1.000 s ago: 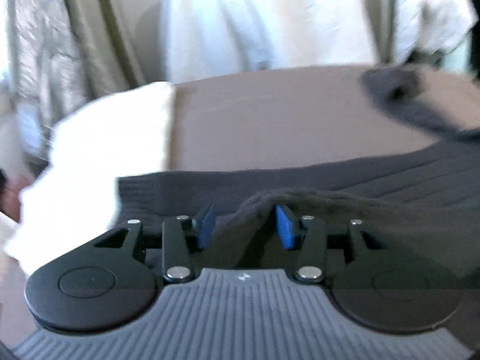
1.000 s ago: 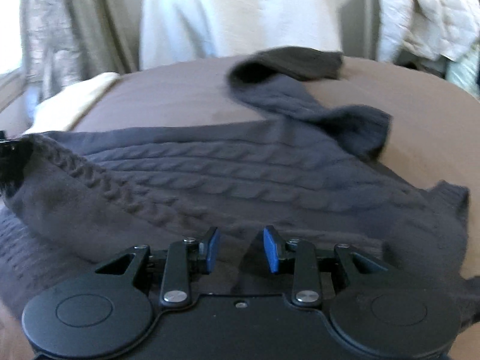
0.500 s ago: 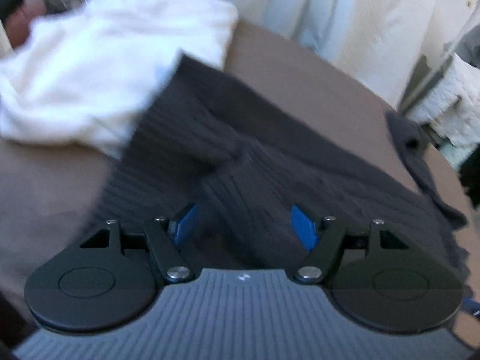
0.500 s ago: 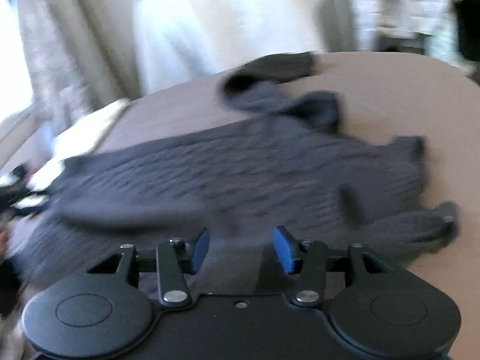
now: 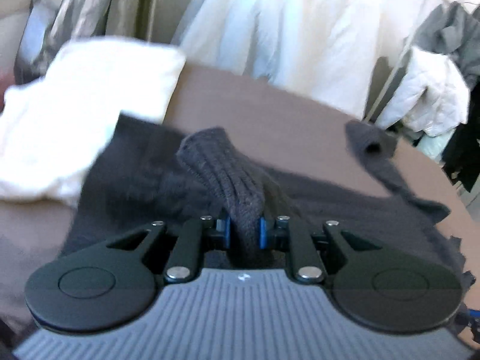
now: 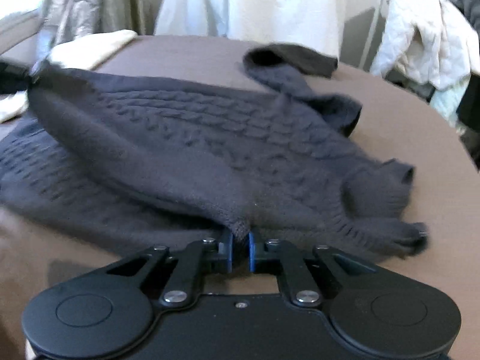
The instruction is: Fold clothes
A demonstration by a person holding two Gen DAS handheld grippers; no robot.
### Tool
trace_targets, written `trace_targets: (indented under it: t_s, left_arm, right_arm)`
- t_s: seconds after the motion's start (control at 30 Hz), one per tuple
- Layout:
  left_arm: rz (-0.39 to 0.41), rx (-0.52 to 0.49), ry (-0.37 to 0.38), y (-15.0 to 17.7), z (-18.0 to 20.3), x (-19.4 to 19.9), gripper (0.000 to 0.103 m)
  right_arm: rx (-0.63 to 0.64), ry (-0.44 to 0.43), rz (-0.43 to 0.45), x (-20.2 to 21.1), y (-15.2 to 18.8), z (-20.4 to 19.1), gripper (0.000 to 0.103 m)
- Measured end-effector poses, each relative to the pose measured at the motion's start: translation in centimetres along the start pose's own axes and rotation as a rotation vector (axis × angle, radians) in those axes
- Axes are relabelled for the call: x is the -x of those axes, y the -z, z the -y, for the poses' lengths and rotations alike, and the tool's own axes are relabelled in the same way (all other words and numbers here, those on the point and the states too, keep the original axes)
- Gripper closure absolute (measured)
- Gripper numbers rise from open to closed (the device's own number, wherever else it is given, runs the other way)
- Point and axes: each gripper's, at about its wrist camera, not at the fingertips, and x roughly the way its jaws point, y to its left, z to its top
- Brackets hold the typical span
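Sweater (image 6: 210, 138), dark cable-knit, lies on the brown table (image 6: 405, 138); left gripper (image 5: 243, 229) and right gripper (image 6: 239, 244) each pinch a fold of its near edge.

Brown bed (image 6: 405, 126), smooth cover. Dark cable-knit sweater (image 6: 210, 126) spread across the middle, partly folded over itself; white cloth (image 5: 75, 105) at far-left edge, touching sweater.

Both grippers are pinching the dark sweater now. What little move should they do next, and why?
Probably lift and carry the pinched edge across toward the far side. The left gripper and right gripper are each shut on a bunch of the dark sweater, and the knit between them already lies doubled over itself on the brown table. The far sleeve still sprawls loose.
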Motion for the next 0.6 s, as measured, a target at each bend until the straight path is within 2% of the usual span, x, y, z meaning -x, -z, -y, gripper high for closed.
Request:
trace_targets:
  t_s: [0.1,0.17,0.2,0.23,0.27,0.3,0.37,0.43,0.53,0.6]
  left_arm:
    - [-0.125,-0.078,-0.088,1.6,0.9,-2.3,0.077]
    - [-0.268,-0.133,-0.211,3.7,0.9,-4.9,0.073]
    - [-0.314,-0.154,-0.255,4.9,0.7,-5.4,0.071]
    - [-0.327,-0.165,-0.280,5.5,0.7,-5.4,0.071]
    - [-0.303,-0.167,-0.285,5.6,0.9,-4.8,0.067]
    - [-0.293,-0.172,-0.301,5.5,1.1,-4.3,0.058]
    - [-0.279,-0.191,-0.364,5.0,1.8,-3.1,0.055]
    - [-0.232,-0.197,-0.382,4.3,2.7,-1.5,0.055]
    - [-0.151,-0.176,-0.318,3.3,4.3,0.8,0.055]
    - [-0.127,-0.154,-0.198,2.8,5.9,1.4,0.054]
  right_arm:
    - [0.023,-0.008,-0.042,0.1,2.3,-0.4,0.093]
    - [0.018,-0.034,-0.116,-1.3,3.3,-0.8,0.089]
    - [0.013,-0.049,-0.159,-2.1,3.7,-1.0,0.087]
    - [0.007,-0.072,-0.194,-2.5,3.8,-1.1,0.084]
    - [0.009,-0.095,-0.207,-2.3,3.6,-1.0,0.078]
    - [0.022,-0.111,-0.195,-1.8,3.4,-0.9,0.072]
    - [0.030,-0.089,-0.113,-0.1,2.5,0.2,0.048]
    - [-0.025,-0.045,-0.053,0.8,1.7,2.3,0.039]
    - [-0.246,0.012,-0.013,0.7,1.4,7.2,0.038]
    - [-0.490,0.018,-0.020,-0.2,2.5,11.4,0.037]
